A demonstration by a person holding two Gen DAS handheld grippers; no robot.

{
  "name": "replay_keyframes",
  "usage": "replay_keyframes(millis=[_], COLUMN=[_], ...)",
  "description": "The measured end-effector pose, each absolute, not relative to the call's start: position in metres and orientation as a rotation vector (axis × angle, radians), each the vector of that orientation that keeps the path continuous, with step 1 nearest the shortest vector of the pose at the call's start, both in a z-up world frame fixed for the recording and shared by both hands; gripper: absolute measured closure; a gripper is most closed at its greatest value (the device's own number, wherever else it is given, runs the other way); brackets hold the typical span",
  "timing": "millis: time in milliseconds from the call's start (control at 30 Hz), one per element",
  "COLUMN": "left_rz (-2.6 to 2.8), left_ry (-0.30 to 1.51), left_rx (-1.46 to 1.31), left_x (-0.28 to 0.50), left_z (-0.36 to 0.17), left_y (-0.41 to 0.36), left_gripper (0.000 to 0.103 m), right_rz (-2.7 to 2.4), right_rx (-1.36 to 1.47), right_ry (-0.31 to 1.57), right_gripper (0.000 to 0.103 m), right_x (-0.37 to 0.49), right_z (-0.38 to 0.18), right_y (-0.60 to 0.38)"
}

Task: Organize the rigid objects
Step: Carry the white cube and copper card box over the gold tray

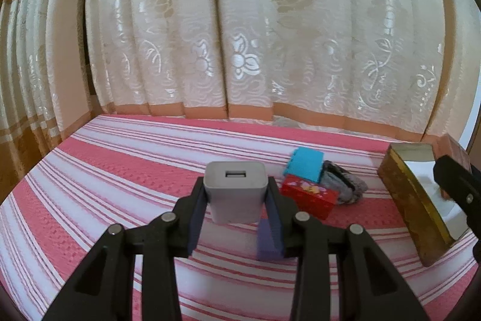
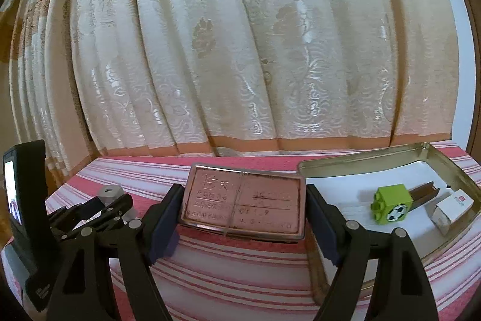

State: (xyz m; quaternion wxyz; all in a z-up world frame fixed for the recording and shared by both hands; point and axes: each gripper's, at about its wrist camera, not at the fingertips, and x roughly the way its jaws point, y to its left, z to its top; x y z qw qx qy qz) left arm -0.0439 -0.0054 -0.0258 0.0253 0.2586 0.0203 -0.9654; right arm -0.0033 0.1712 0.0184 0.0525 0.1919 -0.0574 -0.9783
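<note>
My left gripper [image 1: 236, 185] is shut on a grey USB charger [image 1: 236, 194], held above the striped bed cover with its port facing away. In the right wrist view the same charger [image 2: 109, 193] shows at the far left. My right gripper [image 2: 243, 194] is shut on a flat pink metal tin [image 2: 243, 200] with embossed writing and a band around it, just left of an open gold tin [image 2: 360, 157]. That open tin holds a green cube [image 2: 392, 205] with a football print, a small white box [image 2: 451, 208] and a brown piece [image 2: 424, 190].
A blue box [image 1: 305, 164], a red box [image 1: 309, 194] and a grey pouch [image 1: 345, 182] lie together on the pink-and-white striped bed cover [image 1: 120, 170]. The gold tin [image 1: 402, 194] stands right of them. A cream floral curtain [image 1: 240, 35] hangs along the far edge.
</note>
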Motion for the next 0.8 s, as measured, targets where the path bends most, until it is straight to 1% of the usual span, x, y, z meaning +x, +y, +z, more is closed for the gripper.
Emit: replay_keyframes(millis=[133, 800], left_rz=[-2.993, -3.065], left_ry=[0.041, -0.046], left_rx=[0.804, 0.779], left_x=[-0.043, -0.035], left_z=[-0.026, -0.019], left_y=[0.007, 0.074], left_gripper=[0.066, 0.066], right_rz=[-3.006, -3.090], right_rx=[0.583, 0.563], right_ry=[-0.149, -0.166], right_gripper=[0.022, 0.022], right_x=[-0.002, 0.002], right_z=[0.018, 0.022], right_y=[0.179, 0.237])
